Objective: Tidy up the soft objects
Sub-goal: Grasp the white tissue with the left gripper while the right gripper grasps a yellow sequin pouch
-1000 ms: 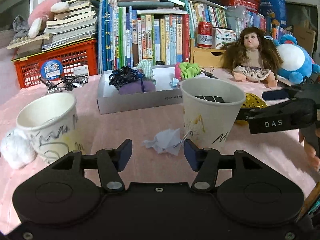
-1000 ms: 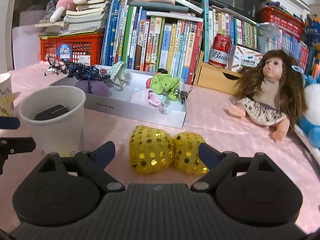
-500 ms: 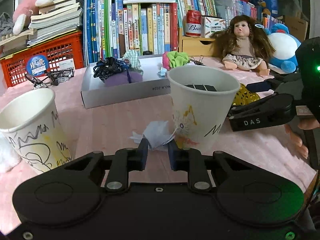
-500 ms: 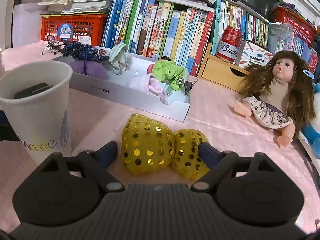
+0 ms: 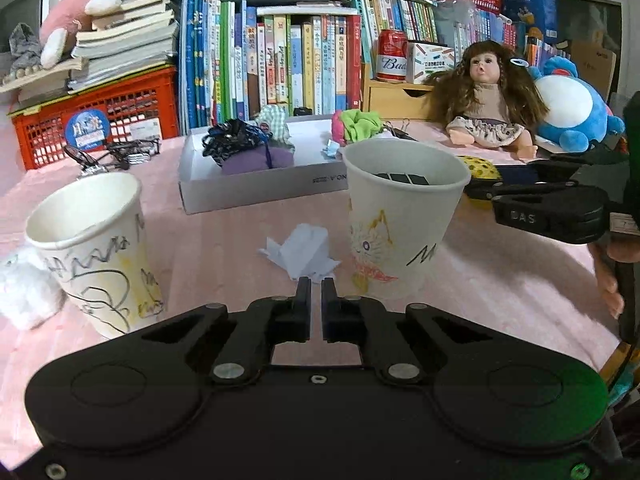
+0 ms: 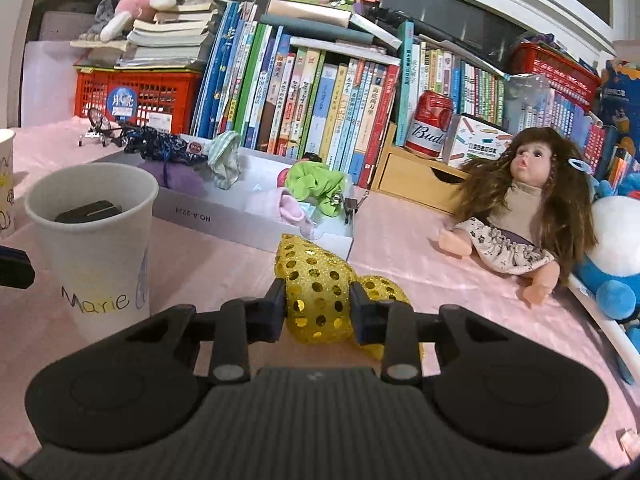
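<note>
My left gripper (image 5: 316, 284) is shut on the near edge of a crumpled white tissue (image 5: 302, 250), which lies on the pink cloth between two paper cups. My right gripper (image 6: 318, 294) is shut on a gold sequined pouch (image 6: 320, 292), squeezing its left lobe; the right lobe (image 6: 382, 286) sticks out behind the right finger. The pouch also shows in the left wrist view (image 5: 478, 168) behind the right cup. A white box (image 5: 256, 188) behind holds a purple pouch (image 5: 256, 160), black cord bundle (image 5: 232, 142) and green scrunchie (image 6: 316, 186).
A scribbled paper cup (image 5: 96, 248) stands left, a "Marie" cup (image 6: 94, 240) with a black object inside stands between the grippers. A white fluffy thing (image 5: 20, 288) lies far left. A doll (image 6: 524, 208), blue plush (image 5: 568, 116), books and a red crate (image 5: 96, 120) line the back.
Both grippers have closed from wide open: the left onto the tissue, the right onto the gold pouch. Both moved forward slightly toward their objects.
</note>
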{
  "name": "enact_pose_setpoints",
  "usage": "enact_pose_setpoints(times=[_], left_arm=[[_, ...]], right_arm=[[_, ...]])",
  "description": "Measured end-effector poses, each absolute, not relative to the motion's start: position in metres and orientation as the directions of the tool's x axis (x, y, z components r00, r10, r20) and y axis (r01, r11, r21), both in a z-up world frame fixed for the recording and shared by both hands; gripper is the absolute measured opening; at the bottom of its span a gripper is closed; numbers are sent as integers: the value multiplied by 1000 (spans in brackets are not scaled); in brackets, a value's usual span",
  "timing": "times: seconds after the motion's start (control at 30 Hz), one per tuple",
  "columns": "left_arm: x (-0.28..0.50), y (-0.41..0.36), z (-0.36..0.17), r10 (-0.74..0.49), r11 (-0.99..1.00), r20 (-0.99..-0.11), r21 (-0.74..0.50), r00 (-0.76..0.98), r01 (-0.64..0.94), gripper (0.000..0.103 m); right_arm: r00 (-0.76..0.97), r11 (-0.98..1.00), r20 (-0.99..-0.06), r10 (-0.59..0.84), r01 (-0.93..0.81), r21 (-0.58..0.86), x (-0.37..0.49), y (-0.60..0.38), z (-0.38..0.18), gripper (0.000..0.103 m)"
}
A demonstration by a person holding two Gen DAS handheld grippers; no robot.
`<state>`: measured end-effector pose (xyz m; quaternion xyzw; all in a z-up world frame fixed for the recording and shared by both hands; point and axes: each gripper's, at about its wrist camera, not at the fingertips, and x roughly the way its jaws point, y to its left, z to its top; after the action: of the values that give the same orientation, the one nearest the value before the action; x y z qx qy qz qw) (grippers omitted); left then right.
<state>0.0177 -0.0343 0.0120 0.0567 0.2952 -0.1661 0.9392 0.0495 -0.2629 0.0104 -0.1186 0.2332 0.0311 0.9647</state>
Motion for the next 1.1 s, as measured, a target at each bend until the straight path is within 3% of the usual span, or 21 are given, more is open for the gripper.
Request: enact_pose_setpoints(times=[0.17, 0.23, 0.4, 0.5, 0.67, 0.83, 0.97, 1.03, 1.1], left_arm=[[22, -32, 13, -242, 954, -546, 18, 802, 300, 22], [25, -31, 13, -237, 960, -521, 5, 820, 281, 55], [38, -30, 10, -216, 973, -493, -41, 843, 225, 67], [47, -29, 5, -221, 975, -499, -82, 838, 208, 68], [57, -28, -3, -232, 973, -514, -118, 826, 200, 65], [57, -29, -6, -277, 961, -530, -149, 802, 233, 43], [54, -32, -3, -266, 964, -531, -134, 805, 230, 37], [52, -31, 0, -265, 964, -528, -134, 807, 229, 28], [51, -31, 3, -265, 964, -530, -134, 805, 229, 12]], right_arm=[[893, 976, -450, 11, -107, -189, 39, -266, 16, 36], [892, 976, -453, 13, -111, -190, 36, -267, 17, 37], [885, 979, -466, 9, -102, -176, 34, -270, 14, 38], [882, 981, -471, 8, -98, -167, 33, -271, 12, 38], [880, 978, -475, 11, -108, -178, 32, -269, 11, 39], [880, 978, -475, 13, -110, -176, 32, -269, 12, 39], [883, 978, -469, 14, -109, -176, 30, -267, 13, 38], [886, 979, -463, 18, -109, -171, 30, -268, 15, 38], [890, 980, -456, 20, -108, -168, 29, -268, 17, 38]])
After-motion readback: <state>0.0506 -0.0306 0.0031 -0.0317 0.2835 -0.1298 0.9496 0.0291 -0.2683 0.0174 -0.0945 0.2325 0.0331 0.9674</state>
